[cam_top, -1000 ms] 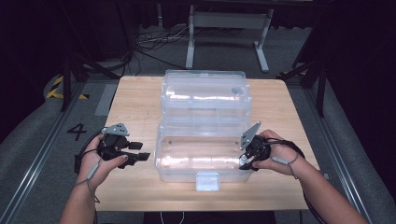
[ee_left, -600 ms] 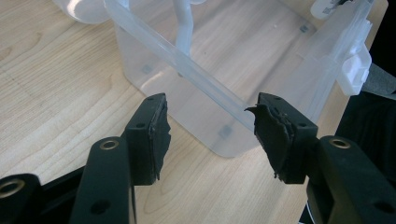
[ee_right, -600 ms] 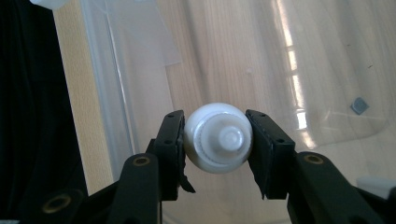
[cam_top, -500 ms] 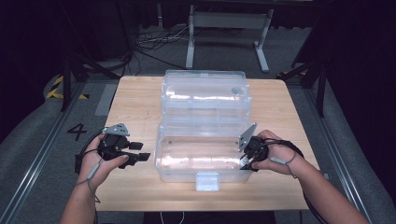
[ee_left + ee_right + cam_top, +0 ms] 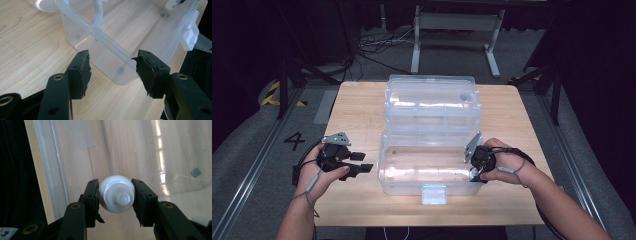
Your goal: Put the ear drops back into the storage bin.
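A clear plastic box (image 5: pixel 387 170) stands open in the middle of the wooden table, its lid (image 5: pixel 429 100) folded back behind it. My left gripper (image 5: pixel 364 162) hovers just left of the box, open with nothing between its jaws. In the left gripper view, the left gripper (image 5: pixel 112 70) points at the box corner (image 5: pixel 120 72). My right gripper (image 5: pixel 473 172) is at the right end of the box. In the right gripper view, the right gripper (image 5: pixel 116 196) is shut on a small white bottle (image 5: pixel 117 192), seen end-on, over the clear box wall (image 5: pixel 57 170).
A white latch (image 5: pixel 433 194) sticks out from the front wall of the box, near the table's front edge. The wooden table (image 5: pixel 357 105) has bare surface on both sides of the box. Dark floor, cables and a metal stand lie beyond the far edge.
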